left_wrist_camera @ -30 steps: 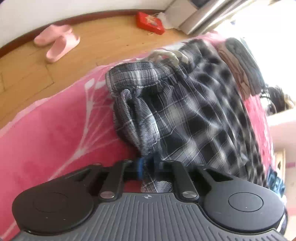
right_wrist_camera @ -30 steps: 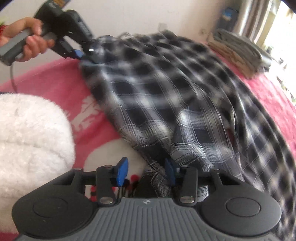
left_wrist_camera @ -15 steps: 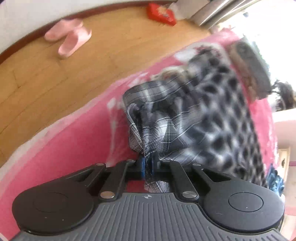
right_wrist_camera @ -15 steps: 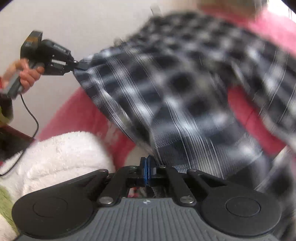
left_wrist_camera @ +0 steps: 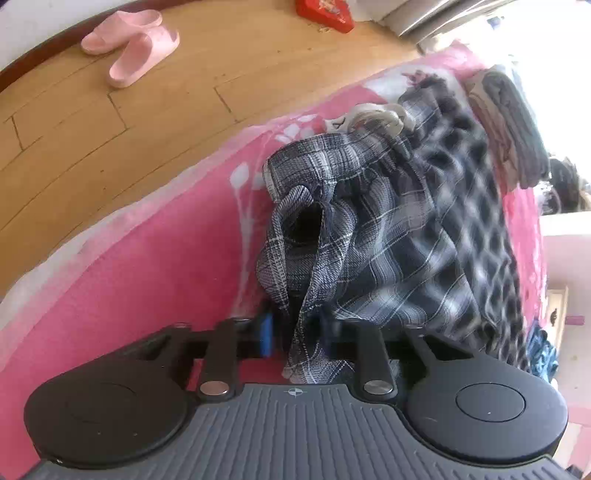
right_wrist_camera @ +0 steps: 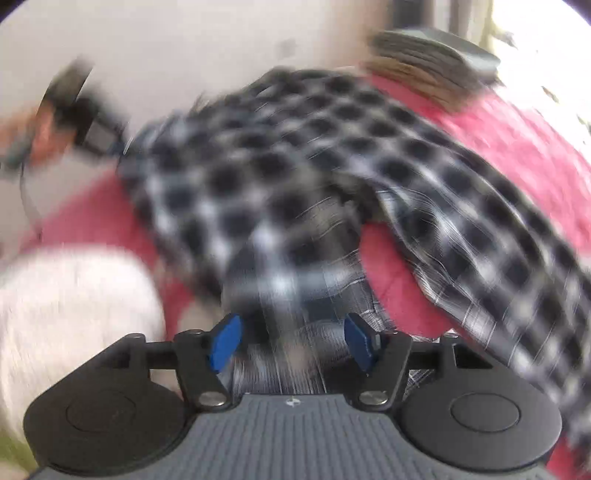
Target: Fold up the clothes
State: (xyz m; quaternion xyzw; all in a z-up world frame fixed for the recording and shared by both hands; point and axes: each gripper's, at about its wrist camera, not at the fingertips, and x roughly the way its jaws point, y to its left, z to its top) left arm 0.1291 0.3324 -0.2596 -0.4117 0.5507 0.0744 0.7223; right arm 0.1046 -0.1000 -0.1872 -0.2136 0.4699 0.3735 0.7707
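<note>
Plaid trousers [left_wrist_camera: 369, 236] now released, grippers opening

A bed under a pink blanket [left_wrist_camera: 122, 269] fills the near ground. Beyond its far edge lies a wood plank floor [left_wrist_camera: 110, 122] carrying pink slippers [left_wrist_camera: 133, 55] and a red box [left_wrist_camera: 325, 11]. A pale wall [right_wrist_camera: 192, 48] stands behind, with strong daylight at far right.

pink slippers [left_wrist_camera: 131, 48] and red box [left_wrist_camera: 325, 13] on wooden floor [left_wrist_camera: 184, 110]; white fluffy blanket [right_wrist_camera: 70, 302] on pink bedspread [left_wrist_camera: 147, 266]
</note>
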